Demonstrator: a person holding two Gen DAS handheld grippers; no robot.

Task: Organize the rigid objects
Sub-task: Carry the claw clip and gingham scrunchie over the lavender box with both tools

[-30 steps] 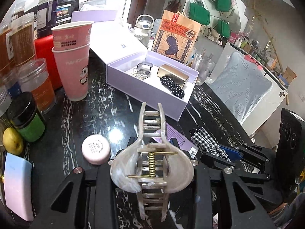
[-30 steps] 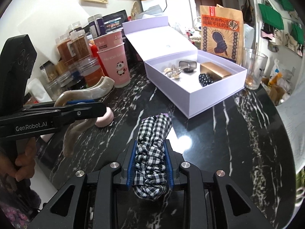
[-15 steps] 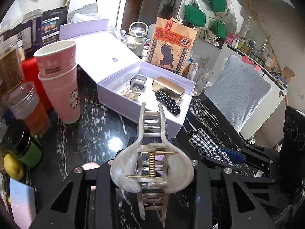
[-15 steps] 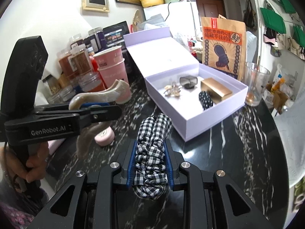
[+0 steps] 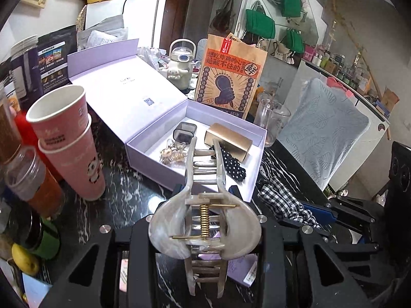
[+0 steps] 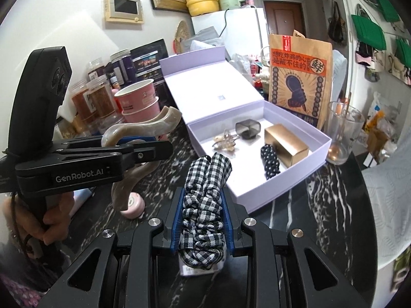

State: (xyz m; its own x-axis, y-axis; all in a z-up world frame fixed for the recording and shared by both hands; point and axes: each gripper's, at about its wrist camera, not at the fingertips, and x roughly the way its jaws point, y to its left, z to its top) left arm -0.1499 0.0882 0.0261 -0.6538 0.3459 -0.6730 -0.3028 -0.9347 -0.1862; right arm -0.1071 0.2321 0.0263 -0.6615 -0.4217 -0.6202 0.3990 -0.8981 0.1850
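Note:
My left gripper (image 5: 205,192) is shut on a large marbled beige hair claw (image 5: 205,220), held above the black marble table just short of the open lilac box (image 5: 143,148). My right gripper (image 6: 203,197) is shut on a black-and-white checked scrunchie (image 6: 205,200), also in front of the lilac box (image 6: 264,195). In the box lie a gold case (image 6: 286,145), a dotted black scrunchie (image 6: 269,161), a small clear hair clip (image 6: 226,141) and a grey square case (image 6: 248,128). The left gripper with the hair claw (image 6: 143,125) shows at the left of the right wrist view.
Stacked pink paper cups (image 5: 69,143) and jars stand left of the box. An orange snack bag (image 5: 228,77) and a drinking glass (image 5: 272,120) stand behind it. A round pink tin (image 6: 133,205) lies on the table. A purple card (image 5: 241,269) lies under the left gripper.
Both grippers have risen and moved closer to the lilac box, each still holding its item. The box now looks larger and nearer in both views.

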